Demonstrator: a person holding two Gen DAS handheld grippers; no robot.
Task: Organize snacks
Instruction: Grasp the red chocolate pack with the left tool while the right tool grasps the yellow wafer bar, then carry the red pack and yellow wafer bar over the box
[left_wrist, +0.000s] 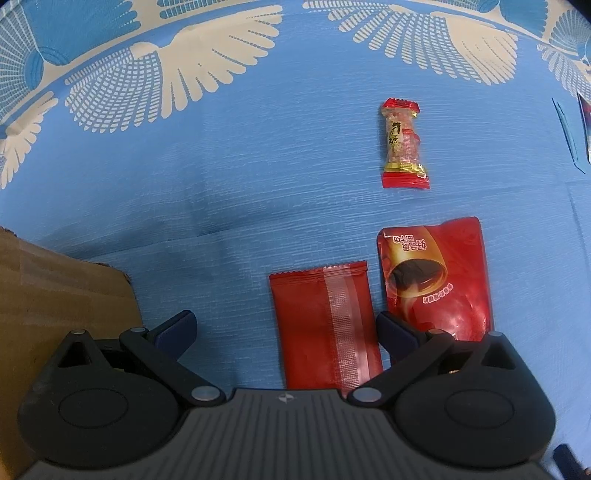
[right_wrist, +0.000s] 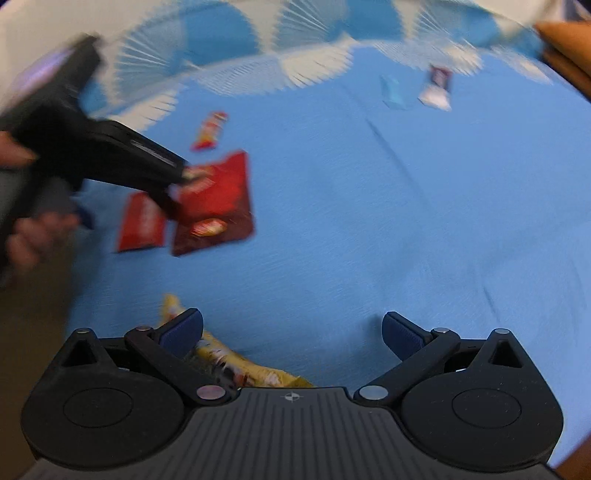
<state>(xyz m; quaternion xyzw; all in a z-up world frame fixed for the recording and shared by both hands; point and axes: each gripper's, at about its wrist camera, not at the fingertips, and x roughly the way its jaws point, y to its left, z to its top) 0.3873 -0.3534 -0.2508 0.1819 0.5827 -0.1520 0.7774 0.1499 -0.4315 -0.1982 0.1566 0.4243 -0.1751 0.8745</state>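
Note:
In the left wrist view my left gripper (left_wrist: 286, 332) is open over a plain red snack packet (left_wrist: 325, 325) lying between its fingers. A red coffee sachet (left_wrist: 439, 273) lies just right of it. A small red-ended nougat candy (left_wrist: 402, 144) lies farther ahead. In the blurred right wrist view my right gripper (right_wrist: 291, 330) is open and empty, with a yellow snack wrapper (right_wrist: 221, 354) under its left finger. The left gripper (right_wrist: 110, 155) shows there above the red packets (right_wrist: 214, 206).
A blue cloth with white wing patterns (left_wrist: 221, 166) covers the table. A brown cardboard box (left_wrist: 55, 288) stands at the left. A light blue packet (right_wrist: 393, 92) and a white-and-dark packet (right_wrist: 437, 88) lie at the far right.

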